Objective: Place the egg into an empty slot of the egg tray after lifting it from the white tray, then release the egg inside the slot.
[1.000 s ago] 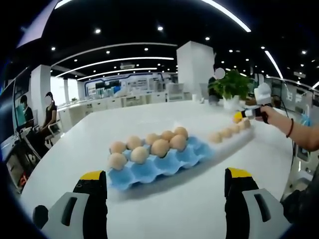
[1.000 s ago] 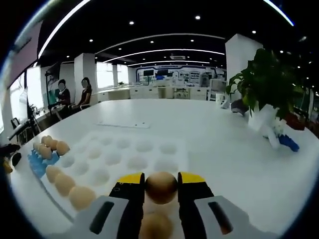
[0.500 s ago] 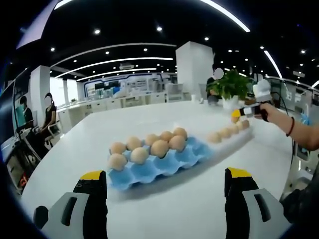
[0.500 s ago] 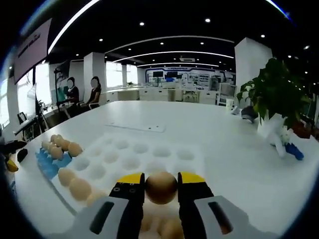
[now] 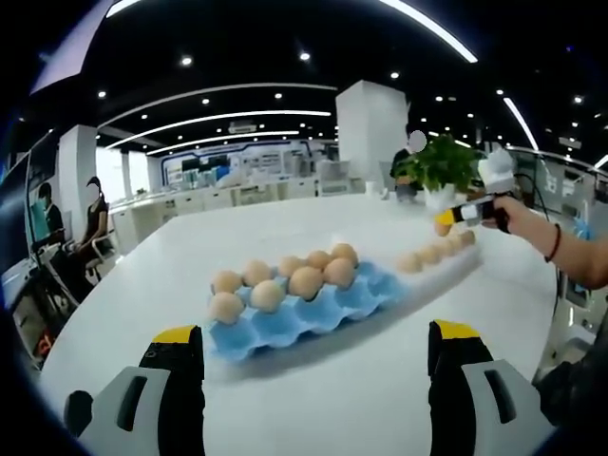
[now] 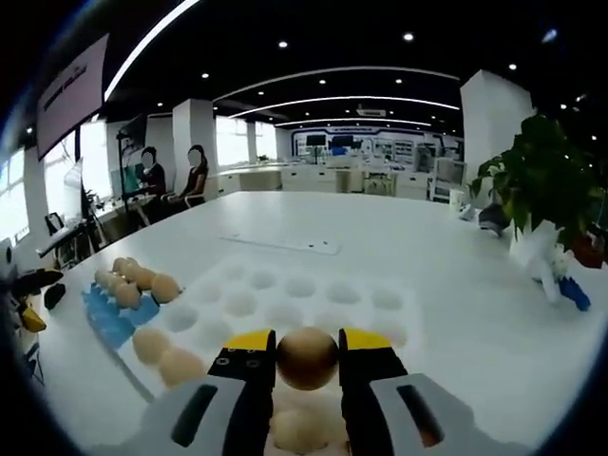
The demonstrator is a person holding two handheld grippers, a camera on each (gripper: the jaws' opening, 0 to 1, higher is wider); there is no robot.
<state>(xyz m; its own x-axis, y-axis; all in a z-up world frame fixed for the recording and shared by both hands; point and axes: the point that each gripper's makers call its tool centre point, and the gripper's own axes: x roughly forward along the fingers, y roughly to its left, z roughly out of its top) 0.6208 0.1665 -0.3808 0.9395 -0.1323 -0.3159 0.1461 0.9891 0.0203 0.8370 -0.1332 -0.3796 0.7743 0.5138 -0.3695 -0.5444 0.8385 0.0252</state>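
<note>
In the left gripper view my left gripper (image 5: pixel 315 366) sits low over the white table (image 5: pixel 342 399), its two yellow-tipped jaws spread wide with nothing between them. Just beyond them lies the blue egg tray (image 5: pixel 299 313), with eight brown eggs filling its far and left cups and its near row of slots empty. To the right of it, touching or just beside its far right corner, I see the white tray (image 5: pixel 446 266) with a row of eggs along it. Farther right, above the far end of that tray, my right gripper (image 5: pixel 467 217) comes into this view, held by a hand (image 5: pixel 518 217) with a dark band at the wrist, and an egg sits at its tip.

In the right gripper view, the blue egg tray (image 6: pixel 112 318) lies at the far left with eggs in it. Next to it, the white tray (image 6: pixel 285 304) spreads out below the jaws, most of its round hollows bare, two eggs (image 6: pixel 166 356) resting along its near left edge. My right gripper (image 6: pixel 307 359) pinches the egg (image 6: pixel 307 357) between its yellow tips, lifted clear above the white tray. At the far right a potted plant (image 6: pixel 546 199) stands on the table.
</note>
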